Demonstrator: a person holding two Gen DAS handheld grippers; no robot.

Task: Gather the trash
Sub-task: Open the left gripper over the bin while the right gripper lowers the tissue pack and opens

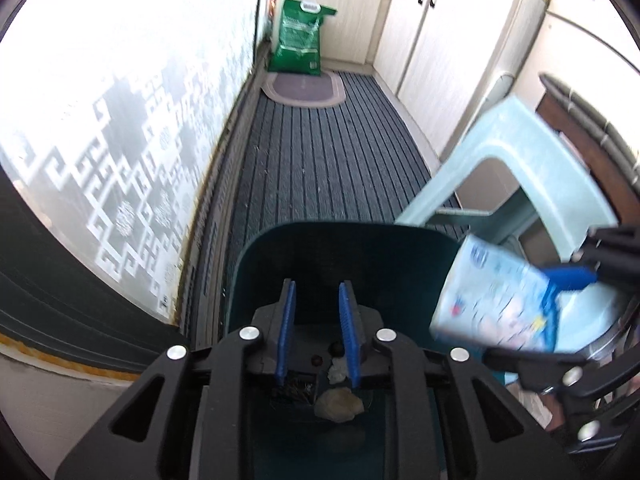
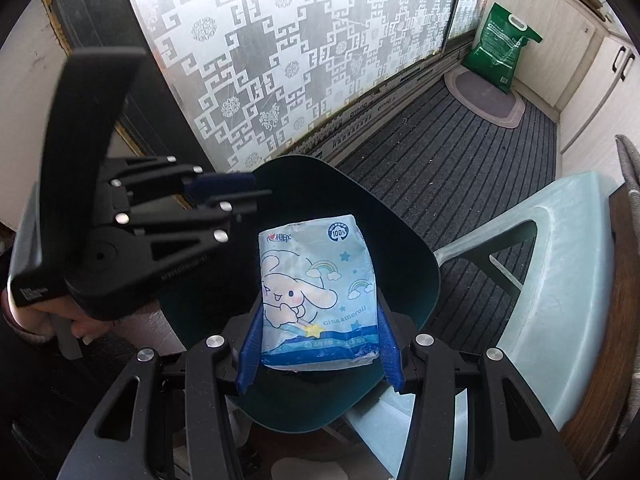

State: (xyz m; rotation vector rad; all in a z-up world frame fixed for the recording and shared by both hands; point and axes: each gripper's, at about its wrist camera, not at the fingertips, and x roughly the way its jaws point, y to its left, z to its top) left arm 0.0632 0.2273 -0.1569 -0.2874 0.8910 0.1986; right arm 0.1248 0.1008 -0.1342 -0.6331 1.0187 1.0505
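A: What is the room like?

B: A narrow space with a dark ribbed floor mat (image 2: pixel 452 160), a patterned frosted glass panel (image 2: pixel 280 60) along one side and pale cabinets (image 1: pixel 440 32) along the other. A green sack (image 1: pixel 298 38) stands at the far end behind a small oval rug (image 1: pixel 304 86).

A: Where is the bin?

B: A dark teal trash bin (image 2: pixel 400 240) stands open on the floor, just beside a pale blue plastic stool (image 2: pixel 560 248).

A: What does the right hand-held gripper (image 2: pixel 318 354) carry?

B: Its 2 blue fingers (image 2: pixel 250 356) are clamped on the lower end of a light blue tissue pack (image 2: pixel 316 292) printed with a white cartoon dog and rainbows. The pack is above the open mouth of the bin, tilted a little.

A: And from the other camera?

B: The pack (image 1: pixel 496 300) shows at the right, blurred, near the bin's (image 1: pixel 280 240) right rim.

A: The left hand-held gripper (image 1: pixel 316 300)?

B: It reaches over the bin's left rim, grasping nothing, with its 2 blue fingers (image 1: pixel 286 332) apart and a clear gap between them.

A: Anything inside the bin?

B: Yes. A crumpled yellowish wad (image 1: pixel 338 404), a small white scrap (image 1: pixel 336 370) and 2 dark round bits (image 1: pixel 336 347) lie on the bottom.
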